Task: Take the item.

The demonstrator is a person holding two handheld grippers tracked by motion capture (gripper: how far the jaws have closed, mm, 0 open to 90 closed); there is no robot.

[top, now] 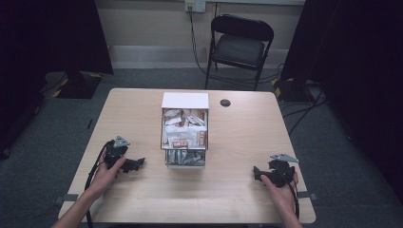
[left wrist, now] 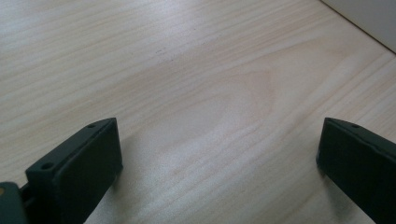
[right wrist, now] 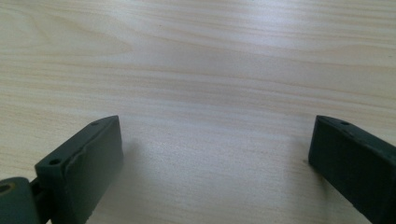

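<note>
From the high view I see the left tool (top: 134, 164) and the right tool (top: 260, 173) resting low on the pale wooden counter (top: 237, 137), one near each front corner, well apart from each other; between them, at the counter's middle, stands a clear box (top: 185, 137) crammed with small packets (top: 183, 128); its white lid or back panel (top: 185, 100) sits at the far end; the packets' print is too small and blurred for me to read, and I cannot tell how many lie inside or whether the box has one compartment or two. Each tool is held in a hand, the left hand (top: 107, 173) and the right hand (top: 280, 190); both forearms are cut off by the bottom edge. In the left gripper view my left tool (left wrist: 219, 154) stands released, jaws wide apart, bare wood grain between them; a pale edge shows at the upper right corner, too cropped to identify. In the right gripper view the right tool (right wrist: 215, 154) is likewise released, nothing between its jaws. A dark round mark (top: 225, 102) lies on the counter beyond the box; a folding chair (top: 240, 45) stands behind; the room's sides are lost in shadow.
</note>
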